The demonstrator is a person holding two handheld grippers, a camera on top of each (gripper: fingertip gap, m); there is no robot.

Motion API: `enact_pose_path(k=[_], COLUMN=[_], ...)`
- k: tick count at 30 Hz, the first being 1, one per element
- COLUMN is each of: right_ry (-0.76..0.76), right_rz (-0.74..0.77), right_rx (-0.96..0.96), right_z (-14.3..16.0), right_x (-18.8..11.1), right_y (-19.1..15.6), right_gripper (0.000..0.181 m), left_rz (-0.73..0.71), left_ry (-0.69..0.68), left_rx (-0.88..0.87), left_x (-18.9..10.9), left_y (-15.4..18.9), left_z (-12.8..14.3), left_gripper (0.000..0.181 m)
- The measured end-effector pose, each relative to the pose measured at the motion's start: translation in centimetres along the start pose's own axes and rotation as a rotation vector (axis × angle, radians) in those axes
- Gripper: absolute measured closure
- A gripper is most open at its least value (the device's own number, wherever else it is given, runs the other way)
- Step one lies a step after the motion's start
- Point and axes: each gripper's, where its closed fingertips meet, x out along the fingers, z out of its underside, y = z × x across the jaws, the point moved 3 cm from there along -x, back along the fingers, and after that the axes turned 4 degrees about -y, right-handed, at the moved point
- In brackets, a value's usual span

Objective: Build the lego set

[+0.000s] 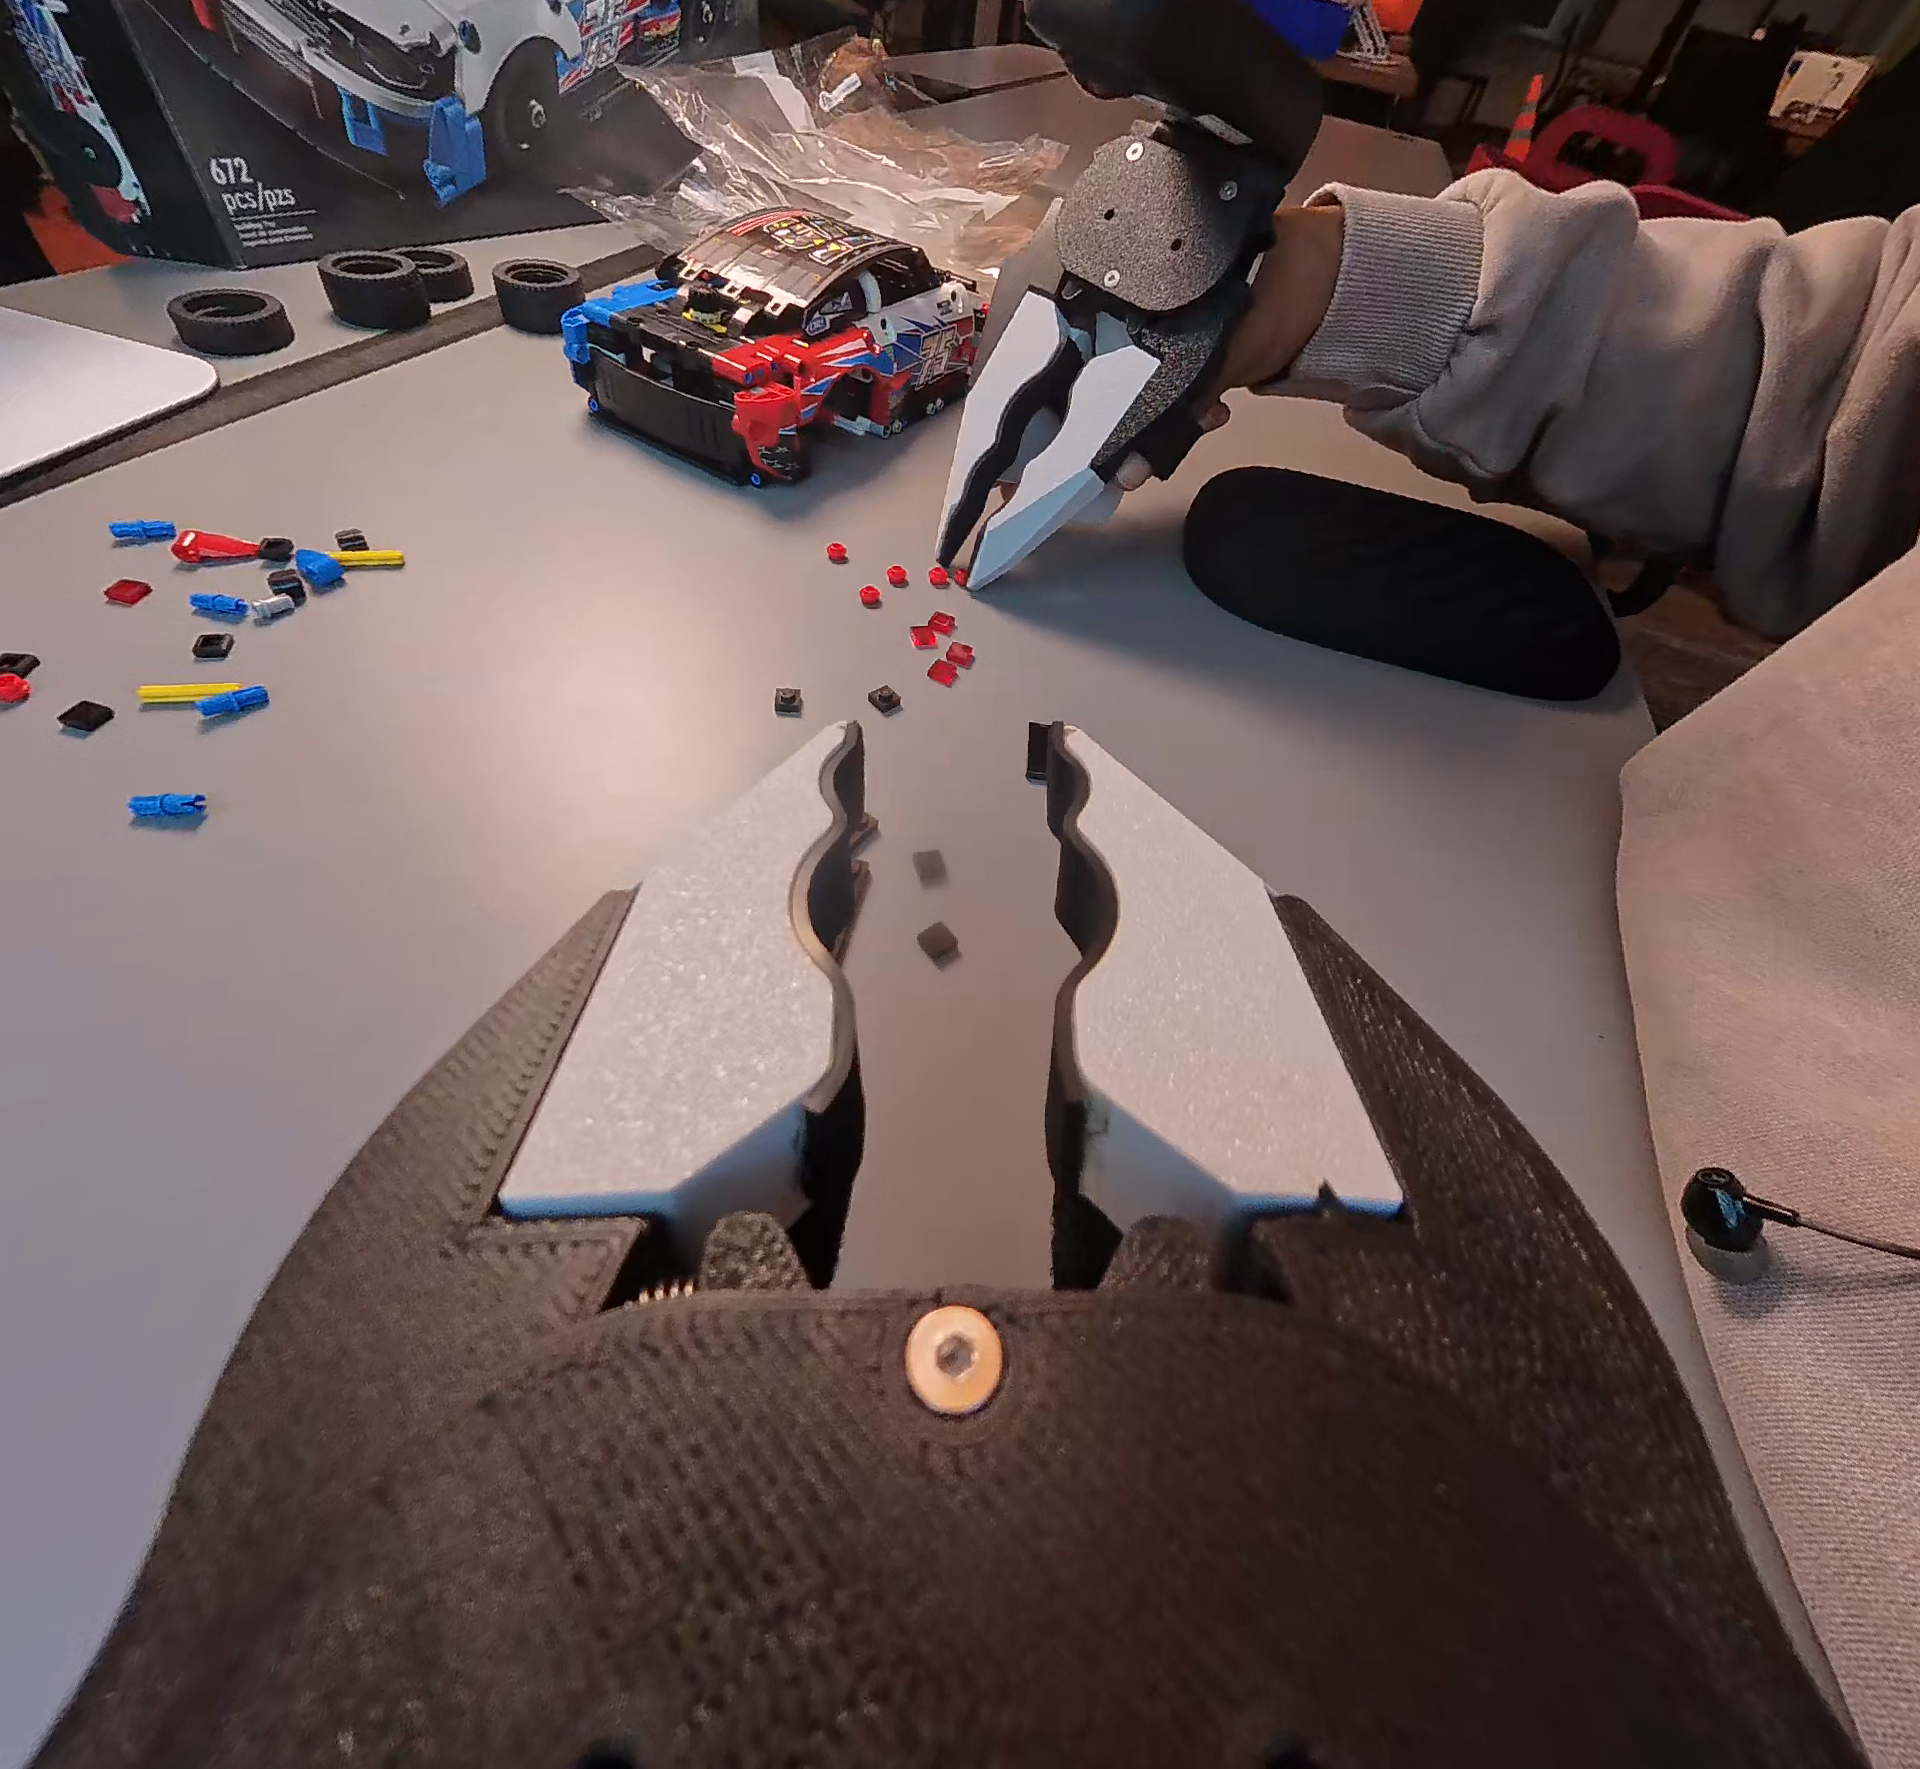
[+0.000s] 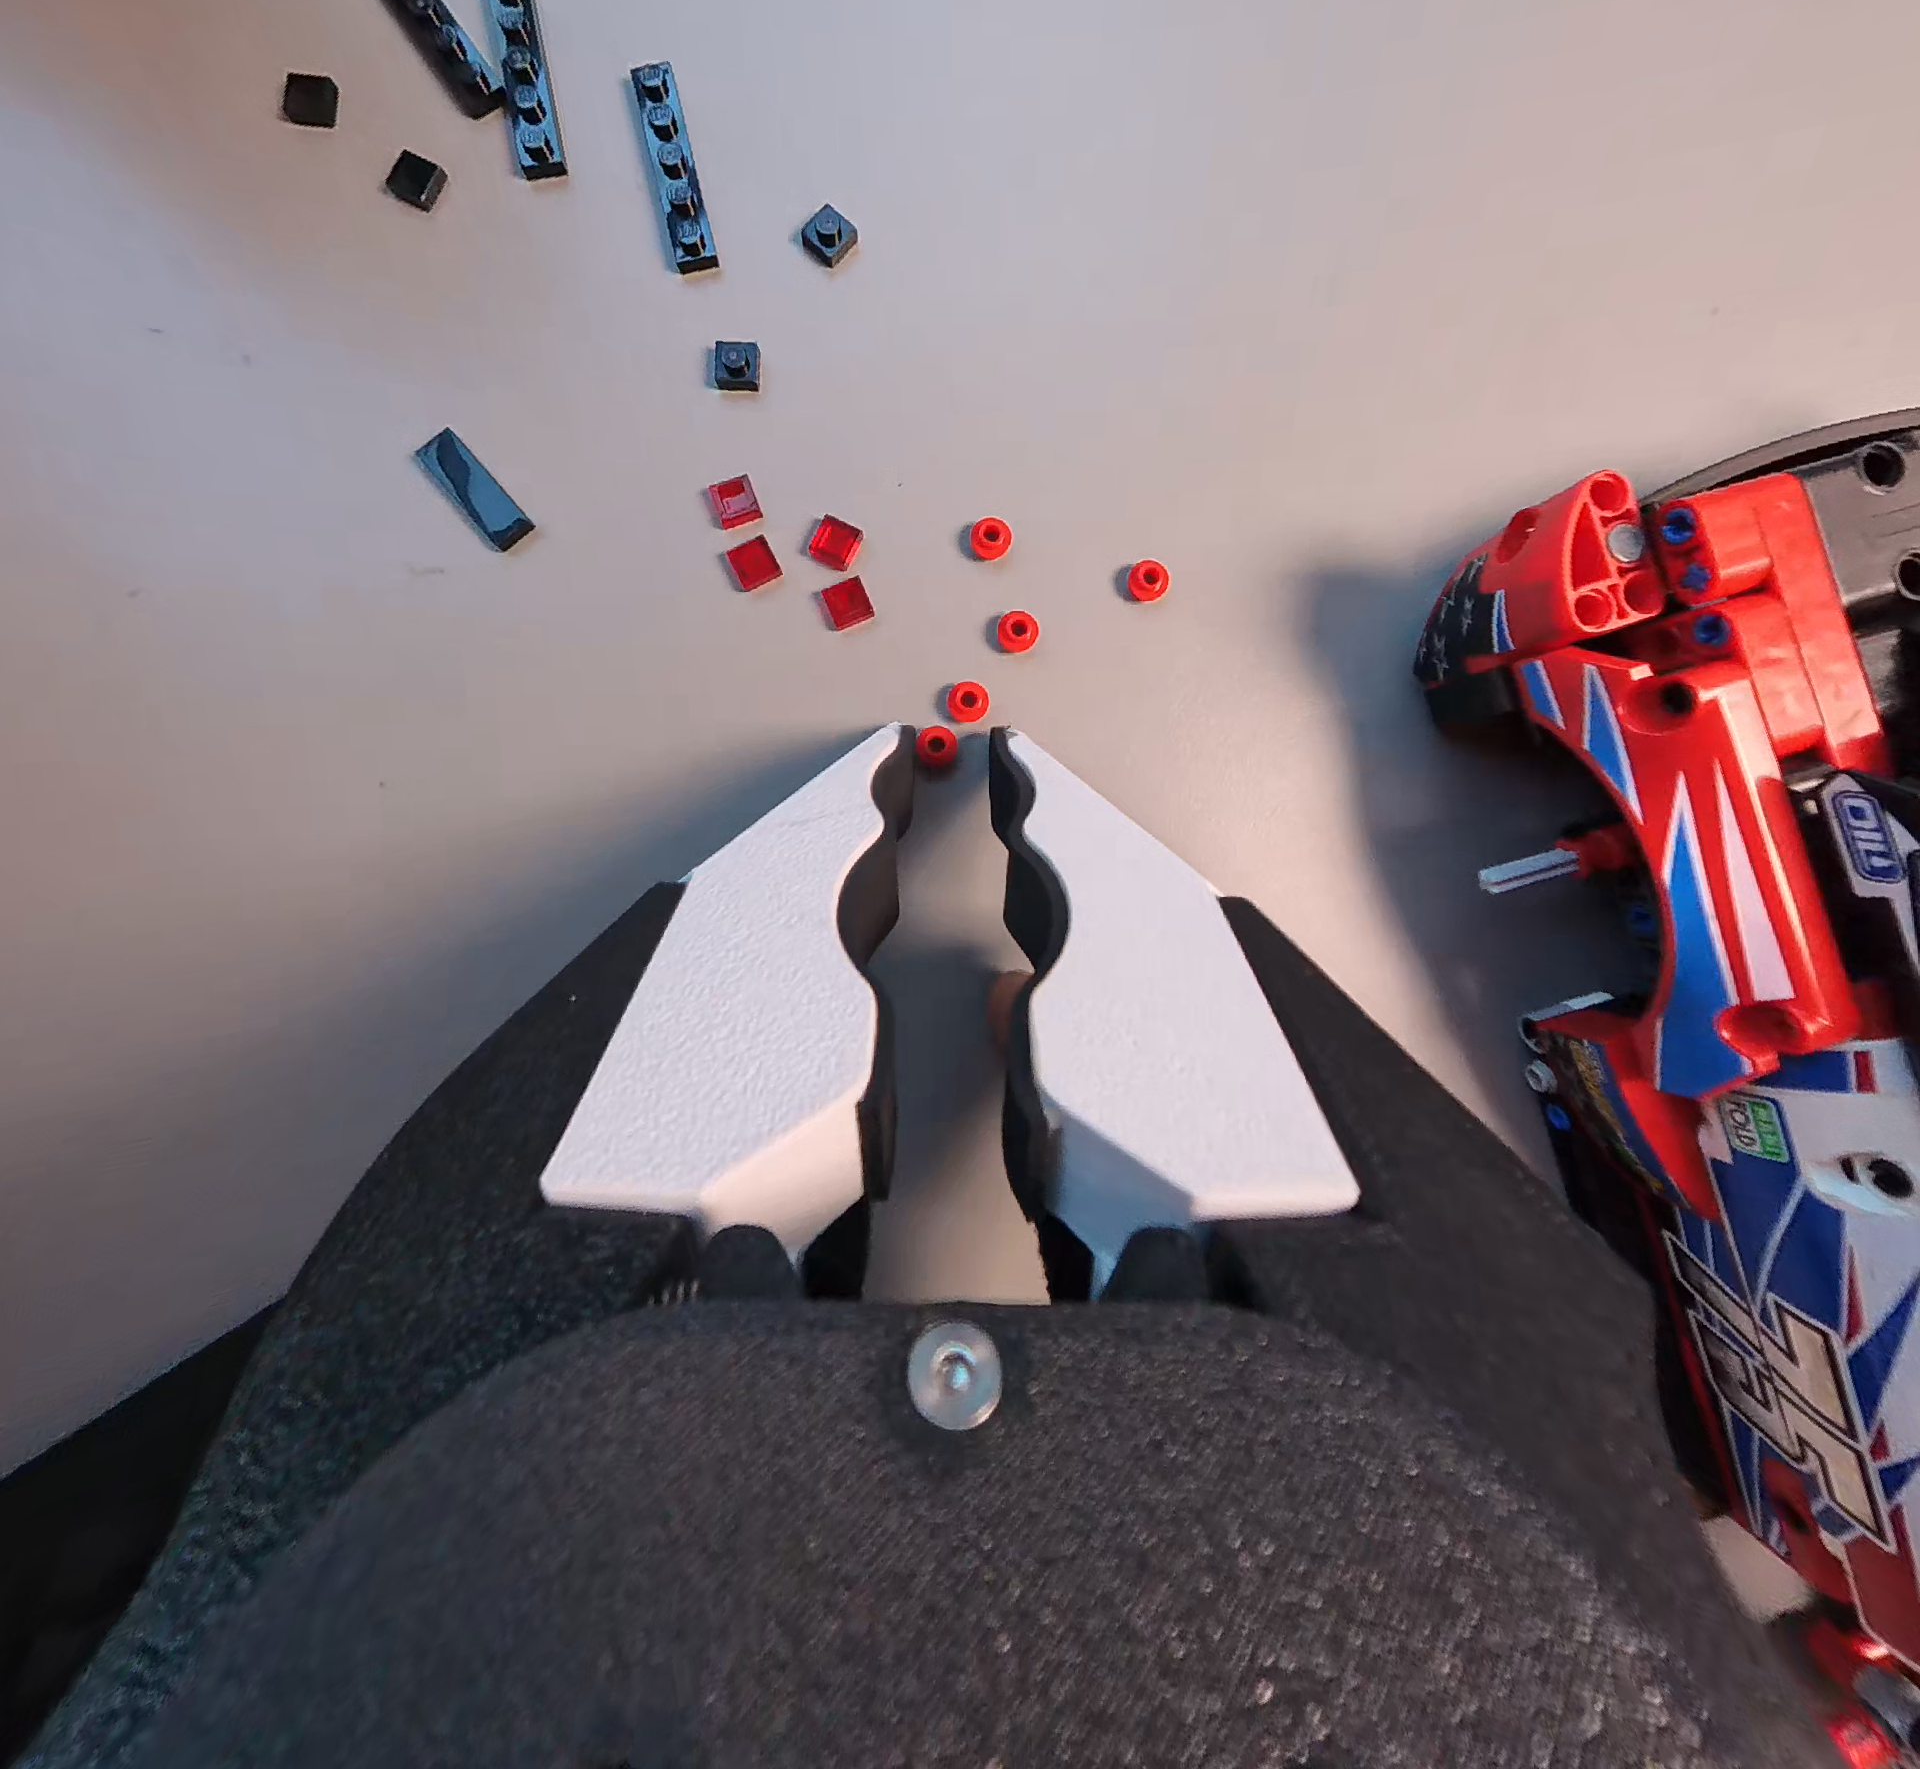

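Right tongs (image 2: 943,734) tips down on the grey table (image 2: 1195,161), jaws slightly apart around one small red round stud (image 2: 936,745), not clamped. Left tongs (image 1: 951,732) hover wide apart, empty, over black bits. Part-built race car (image 1: 774,348) sits just beyond, loose tyres (image 1: 374,291) behind it.

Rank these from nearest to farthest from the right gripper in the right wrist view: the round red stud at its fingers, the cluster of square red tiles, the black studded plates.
1. Round red stud: between the right gripper's fingertips.
2. Square red tiles: ahead, slightly left.
3. Black studded plates: farthest, upper left on the table.
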Motion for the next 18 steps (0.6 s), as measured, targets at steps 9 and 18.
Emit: enact_pose_path(k=[9,18], right_ry=[-0.008,-0.002], right_rz=[-0.004,0.007], right_rx=[-0.002,0.001], right_z=[-0.26,-0.66], right_x=[0.18,0.47], right_y=[0.04,0.27], right_gripper=[0.172,0.175], left_rz=[0.001,-0.003], left_ry=[-0.002,-0.003], left_rx=[0.011,0.013], left_x=[0.00,0.00], left_y=[0.12,0.06], left_z=[0.02,0.05], left_gripper=[0.149,0.149])
